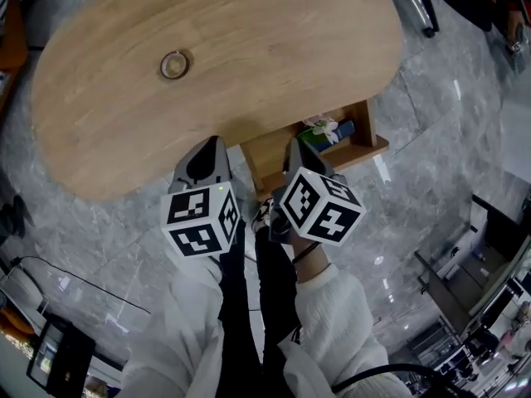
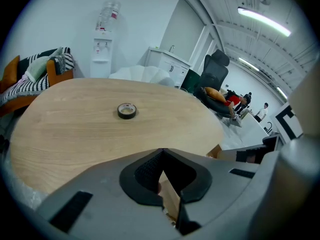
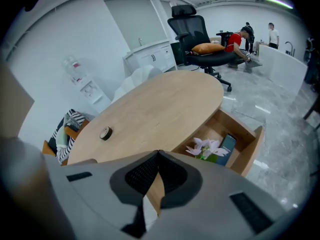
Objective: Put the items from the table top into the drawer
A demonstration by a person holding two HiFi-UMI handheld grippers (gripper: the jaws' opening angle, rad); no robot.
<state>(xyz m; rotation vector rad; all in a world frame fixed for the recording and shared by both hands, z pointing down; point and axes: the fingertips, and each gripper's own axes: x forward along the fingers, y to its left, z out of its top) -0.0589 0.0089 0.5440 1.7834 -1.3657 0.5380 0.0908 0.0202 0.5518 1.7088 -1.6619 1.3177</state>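
A roll of dark tape (image 1: 174, 65) lies alone on the oval wooden table (image 1: 274, 31); it also shows as the tape roll (image 2: 127, 111) and tape roll (image 3: 105, 133). Under the table's near edge the drawer (image 1: 371, 149) stands pulled out. Inside it are pale artificial flowers (image 1: 322, 127) and a blue box (image 1: 342, 130), seen too as flowers (image 3: 204, 147) and box (image 3: 227, 146). My left gripper (image 1: 208, 161) is at the table's near edge, shut and empty. My right gripper (image 1: 302, 152) hovers over the drawer's left end, shut with nothing between its pads.
Grey marble floor surrounds the table. An armchair with striped cushions (image 2: 30, 76) and a water dispenser (image 2: 103, 41) stand beyond the table's far side. A black office chair (image 3: 196, 31) and people are further off. The person's legs (image 1: 253, 305) are below the grippers.
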